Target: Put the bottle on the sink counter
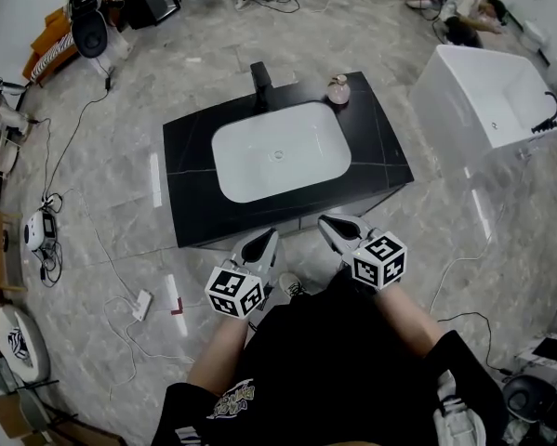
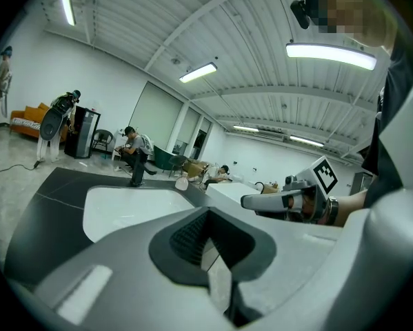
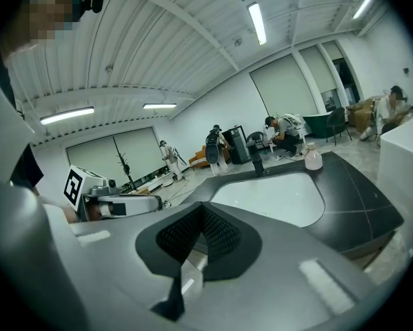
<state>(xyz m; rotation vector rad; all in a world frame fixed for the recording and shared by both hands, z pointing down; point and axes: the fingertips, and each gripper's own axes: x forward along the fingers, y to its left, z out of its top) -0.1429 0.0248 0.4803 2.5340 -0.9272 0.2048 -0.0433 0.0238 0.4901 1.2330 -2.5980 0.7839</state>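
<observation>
While your right gripper [image 1: 329, 223] and left gripper [image 1: 267, 238] hang closed and empty, the bottle [image 1: 338, 89] stands upright well ahead on the desk [image 1: 192, 193], nearer the right one.

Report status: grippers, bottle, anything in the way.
Left gripper and right gripper shut, empty, short of counter. Bottle upright on counter, near faucet. Nothing in the way.
</observation>
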